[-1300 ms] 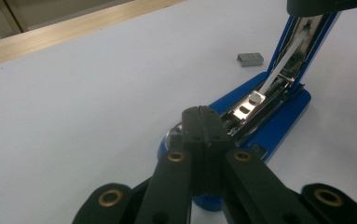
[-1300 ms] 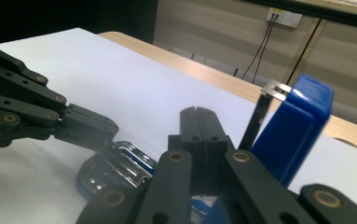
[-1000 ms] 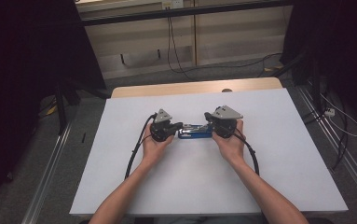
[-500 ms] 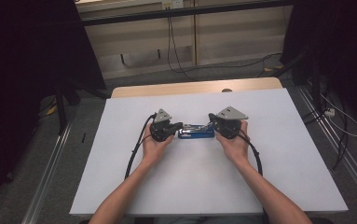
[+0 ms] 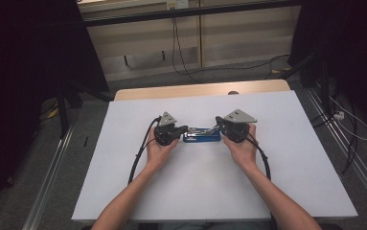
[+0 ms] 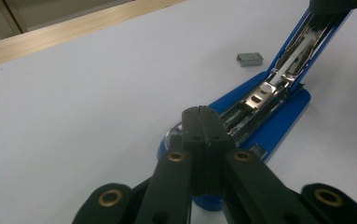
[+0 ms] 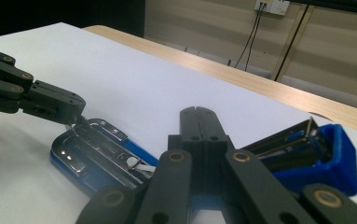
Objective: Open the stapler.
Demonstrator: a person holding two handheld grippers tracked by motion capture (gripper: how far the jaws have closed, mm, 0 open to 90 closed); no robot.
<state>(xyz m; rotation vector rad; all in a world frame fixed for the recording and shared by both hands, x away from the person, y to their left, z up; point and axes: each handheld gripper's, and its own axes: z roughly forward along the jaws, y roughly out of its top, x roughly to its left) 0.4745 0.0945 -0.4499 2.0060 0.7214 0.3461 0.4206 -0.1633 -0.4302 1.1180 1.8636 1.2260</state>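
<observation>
Blue stapler [image 5: 201,136], white table [image 5: 286,158]

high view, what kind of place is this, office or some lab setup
Most likely a lab or recording workspace, not an ordinary office. A white-covered table stands between dark curtains, cables trail over the grey floor to a wall socket, and metal rails run along the table's sides. A blue stapler lies opened between the hand-held grippers.

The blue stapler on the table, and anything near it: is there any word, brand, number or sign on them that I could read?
None can be read.
Blue stapler: opened up, bare blue plastic and shiny metal, no lettering shows.
Small block of staples: plain metal.
Left gripper and right gripper: plain black, no markings.
Wall socket: too small to tell.
</observation>
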